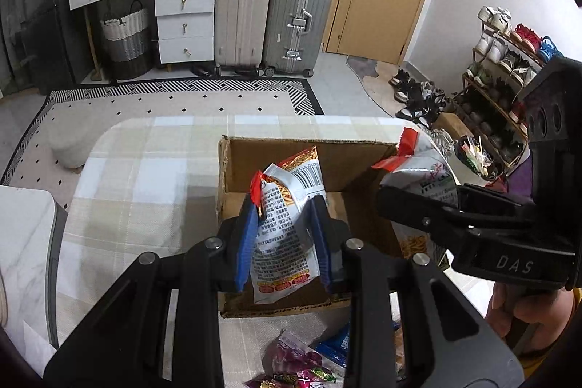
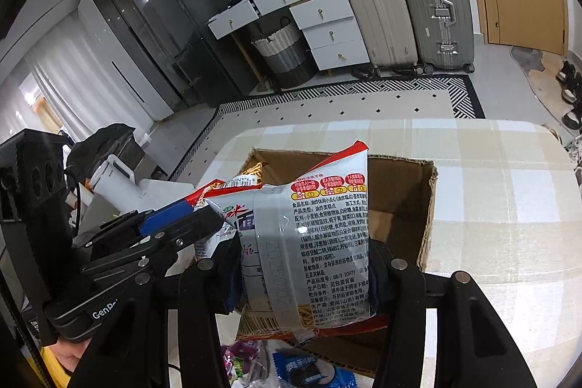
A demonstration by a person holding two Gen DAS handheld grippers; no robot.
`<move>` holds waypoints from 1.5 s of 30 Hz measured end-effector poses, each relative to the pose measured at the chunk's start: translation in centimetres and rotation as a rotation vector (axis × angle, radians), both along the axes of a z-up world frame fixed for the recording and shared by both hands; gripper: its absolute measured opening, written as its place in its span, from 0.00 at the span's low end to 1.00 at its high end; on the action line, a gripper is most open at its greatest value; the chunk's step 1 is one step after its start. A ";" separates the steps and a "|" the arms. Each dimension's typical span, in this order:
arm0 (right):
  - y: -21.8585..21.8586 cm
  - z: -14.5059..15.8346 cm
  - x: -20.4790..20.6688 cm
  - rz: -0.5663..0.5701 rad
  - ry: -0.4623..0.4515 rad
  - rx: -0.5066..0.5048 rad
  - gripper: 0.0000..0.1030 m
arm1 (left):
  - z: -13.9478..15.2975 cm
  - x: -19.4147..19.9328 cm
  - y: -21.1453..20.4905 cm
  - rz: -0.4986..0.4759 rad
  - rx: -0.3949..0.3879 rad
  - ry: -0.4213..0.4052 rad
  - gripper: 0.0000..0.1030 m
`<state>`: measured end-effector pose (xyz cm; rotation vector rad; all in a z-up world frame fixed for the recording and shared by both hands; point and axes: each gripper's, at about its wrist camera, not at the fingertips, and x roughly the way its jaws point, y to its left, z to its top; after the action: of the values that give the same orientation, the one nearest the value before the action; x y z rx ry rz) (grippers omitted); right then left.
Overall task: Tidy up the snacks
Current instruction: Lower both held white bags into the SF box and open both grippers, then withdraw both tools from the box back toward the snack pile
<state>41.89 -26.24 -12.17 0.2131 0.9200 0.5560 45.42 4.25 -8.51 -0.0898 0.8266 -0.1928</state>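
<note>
My left gripper (image 1: 283, 217) is shut on a silver and red noodle snack bag (image 1: 283, 231) and holds it over the open cardboard box (image 1: 291, 151) on the checked tablecloth. My right gripper (image 2: 305, 264) is shut on a second silver and red snack bag (image 2: 327, 242), also above the box (image 2: 400, 206). In the left wrist view the right gripper (image 1: 418, 206) and its bag (image 1: 425, 170) hang over the box's right wall. In the right wrist view the left gripper (image 2: 189, 217) comes in from the left with its bag (image 2: 218, 191).
Loose snack packets lie on the cloth in front of the box: purple ones (image 1: 294, 362) and a blue biscuit pack (image 2: 309, 370). The table (image 1: 145, 177) ends at a rounded far edge. Suitcases (image 1: 276, 13), drawers and a shoe rack (image 1: 502, 68) stand beyond.
</note>
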 end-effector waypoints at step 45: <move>-1.1 9.3 -11.3 -0.019 -0.231 -0.009 0.79 | 7.4 -16.3 2.6 0.096 0.021 -0.141 0.78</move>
<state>30.62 -27.37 -2.84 0.1461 0.6959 0.5468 29.17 6.83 -1.11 -0.0948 0.6819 -0.0991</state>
